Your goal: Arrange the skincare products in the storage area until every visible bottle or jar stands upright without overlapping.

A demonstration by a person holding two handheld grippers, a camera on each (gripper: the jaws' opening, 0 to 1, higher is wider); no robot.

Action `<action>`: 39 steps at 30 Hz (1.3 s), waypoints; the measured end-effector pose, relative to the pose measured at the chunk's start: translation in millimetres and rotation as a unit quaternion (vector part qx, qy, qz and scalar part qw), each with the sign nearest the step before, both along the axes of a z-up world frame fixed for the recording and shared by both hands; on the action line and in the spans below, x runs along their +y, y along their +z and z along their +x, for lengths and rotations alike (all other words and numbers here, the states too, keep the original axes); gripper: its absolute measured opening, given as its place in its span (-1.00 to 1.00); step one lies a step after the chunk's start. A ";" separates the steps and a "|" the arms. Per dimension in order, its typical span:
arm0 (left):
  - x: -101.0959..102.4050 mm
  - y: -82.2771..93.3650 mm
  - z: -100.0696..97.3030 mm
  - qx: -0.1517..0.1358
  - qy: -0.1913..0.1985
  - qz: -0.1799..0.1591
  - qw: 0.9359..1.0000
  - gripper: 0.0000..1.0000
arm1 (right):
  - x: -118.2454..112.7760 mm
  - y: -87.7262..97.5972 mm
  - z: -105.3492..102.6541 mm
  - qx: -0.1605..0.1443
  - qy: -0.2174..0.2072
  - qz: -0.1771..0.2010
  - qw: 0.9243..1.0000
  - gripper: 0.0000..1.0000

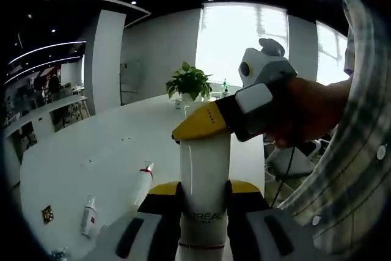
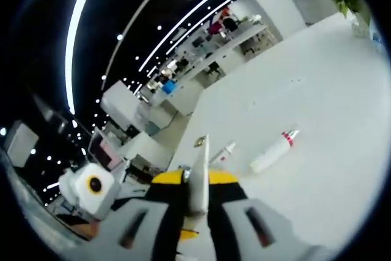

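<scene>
A white tube (image 1: 204,172) with grey lettering stands upright between my left gripper's (image 1: 204,189) yellow-tipped jaws, which are shut on its body. From the right, my right gripper (image 1: 203,123), held by a hand in a checked sleeve, pinches the tube's top end. In the right gripper view, the tube's thin flat end (image 2: 198,172) sits edge-on between my right gripper's (image 2: 195,180) shut jaws. A white bottle with a red collar (image 1: 144,181) (image 2: 273,151) lies on its side on the table. A smaller white bottle with a red label (image 1: 90,215) (image 2: 223,153) lies near it.
The long white table (image 1: 91,145) stretches away with wide bare room. A small dark square item (image 1: 47,214) lies near the smaller bottle. A potted plant (image 1: 189,82) stands at the far end. An office chair (image 1: 293,157) is beside the table's right edge.
</scene>
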State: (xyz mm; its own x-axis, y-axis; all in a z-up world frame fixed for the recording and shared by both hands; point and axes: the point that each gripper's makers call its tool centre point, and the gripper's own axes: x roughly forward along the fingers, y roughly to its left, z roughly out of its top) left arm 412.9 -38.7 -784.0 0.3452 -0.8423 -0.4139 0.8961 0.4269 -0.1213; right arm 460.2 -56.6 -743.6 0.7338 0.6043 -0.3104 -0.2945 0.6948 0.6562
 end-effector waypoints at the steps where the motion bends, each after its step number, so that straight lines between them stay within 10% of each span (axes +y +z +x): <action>1: 0.2 -1.2 0.5 -0.002 0.000 0.003 1.000 -0.45 | 1.4 0.4 -0.1 -0.003 0.003 -0.001 1.000 -0.79; 16: 21.8 -23.9 0.7 0.024 0.012 0.009 1.000 -0.41 | 46.8 -7.1 -6.6 -0.056 0.122 -0.098 0.986 -0.84; 39: 47.6 -68.0 -17.1 0.092 -0.015 0.051 0.994 -0.35 | 93.3 -34.9 -31.9 -0.106 0.292 -0.220 0.925 -0.84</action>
